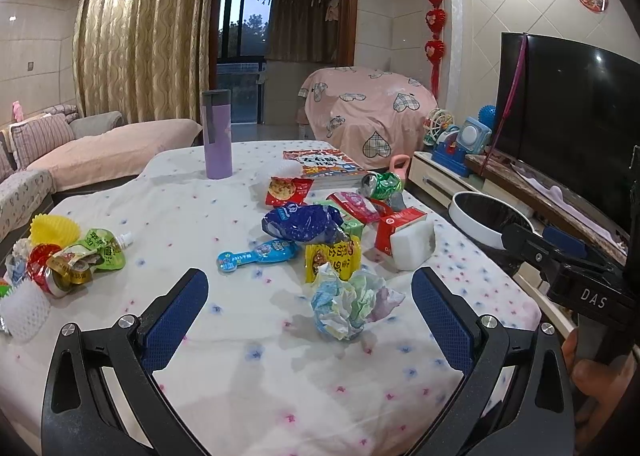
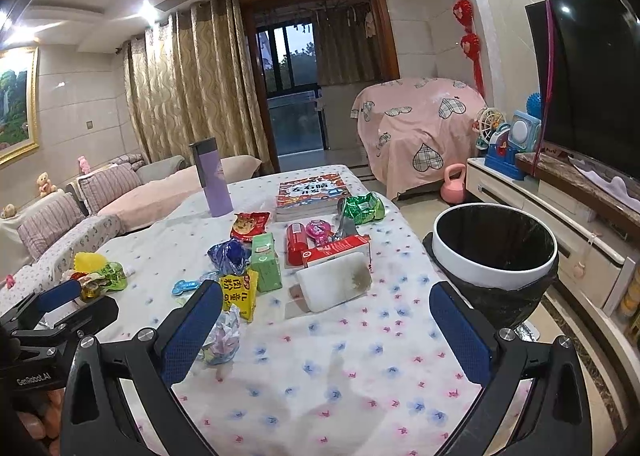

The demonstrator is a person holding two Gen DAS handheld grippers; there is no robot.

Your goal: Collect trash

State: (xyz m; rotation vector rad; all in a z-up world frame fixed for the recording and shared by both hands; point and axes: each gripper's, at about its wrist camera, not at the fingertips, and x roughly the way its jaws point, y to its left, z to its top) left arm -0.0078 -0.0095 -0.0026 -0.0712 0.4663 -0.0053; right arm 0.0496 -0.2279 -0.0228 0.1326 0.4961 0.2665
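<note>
Hovering low over the tabletop, the left gripper had its blue-padded fingers spread wide, holding nothing, with a crumpled paper ball lying on the flowered cloth between and just ahead of them. Behind the ball sat a yellow snack packet, a blue crinkled bag, a small blue sachet and a white sponge block touching a red carton. A crushed green can lay farther back beside a book, and a purple tumbler stood upright near the far edge. At the left edge a second heap held a yellow cupcake liner and a green pouch.

The right gripper was likewise wide open and empty above bare cloth, near the table's right edge. A black-lined white trash bin stood just beside that edge, its mouth open. The green juice box stood upright among the wrappers in the right wrist view.
</note>
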